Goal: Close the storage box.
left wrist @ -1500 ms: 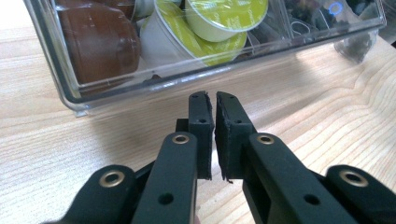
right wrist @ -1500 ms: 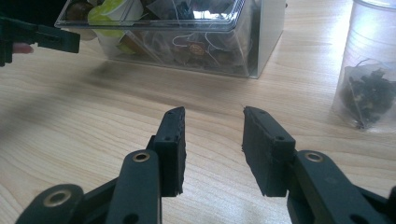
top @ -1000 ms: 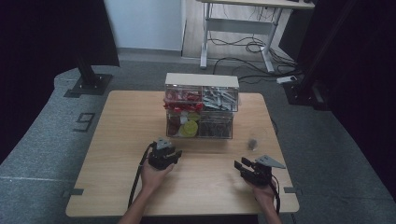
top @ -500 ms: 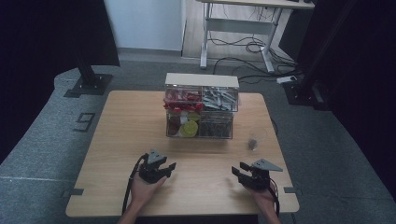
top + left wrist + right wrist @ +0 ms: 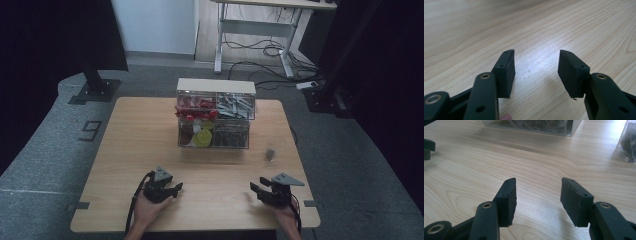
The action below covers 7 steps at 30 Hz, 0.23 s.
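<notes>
left claw (image 5: 176,188) drawn back, right claw (image 5: 254,189) too

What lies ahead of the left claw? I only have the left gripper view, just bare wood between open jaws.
Observer: A clear organizer stands mid-table, well beyond the left claw.
Operator: Anything loose on the table?
Observer: A small clear bag lies right of the organizer, apart from it.
Operator: And the right claw?
Observer: The right claw is open with nothing between its jaws, near the table's front edge.
</notes>
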Motion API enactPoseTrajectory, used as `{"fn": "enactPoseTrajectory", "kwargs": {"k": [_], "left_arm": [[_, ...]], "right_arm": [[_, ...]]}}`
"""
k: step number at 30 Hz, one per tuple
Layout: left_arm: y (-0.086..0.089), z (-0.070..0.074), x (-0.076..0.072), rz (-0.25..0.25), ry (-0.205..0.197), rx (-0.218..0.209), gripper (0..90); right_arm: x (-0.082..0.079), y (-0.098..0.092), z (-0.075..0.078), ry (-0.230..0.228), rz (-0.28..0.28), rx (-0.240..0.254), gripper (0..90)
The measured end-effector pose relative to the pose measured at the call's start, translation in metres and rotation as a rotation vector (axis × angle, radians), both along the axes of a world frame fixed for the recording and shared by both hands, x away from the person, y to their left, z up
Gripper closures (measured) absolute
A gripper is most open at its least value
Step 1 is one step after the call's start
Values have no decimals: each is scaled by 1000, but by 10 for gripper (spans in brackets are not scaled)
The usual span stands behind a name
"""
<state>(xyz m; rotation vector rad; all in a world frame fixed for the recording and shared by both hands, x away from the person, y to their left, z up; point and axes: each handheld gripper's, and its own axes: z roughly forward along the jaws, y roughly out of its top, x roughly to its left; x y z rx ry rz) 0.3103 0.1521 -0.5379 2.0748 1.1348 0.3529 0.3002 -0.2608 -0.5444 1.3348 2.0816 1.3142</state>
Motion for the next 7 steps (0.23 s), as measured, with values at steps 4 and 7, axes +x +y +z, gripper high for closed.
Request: {"fn": "enactPoseTrajectory", "kwargs": {"k": [4, 7], "left_arm": [[1, -2, 1, 7, 3, 8, 474], [2, -5, 2, 11, 5, 20, 469]], "right_arm": [[1, -1, -2, 6, -2, -8, 458], [3, 0, -4, 14, -2, -23, 442]]}}
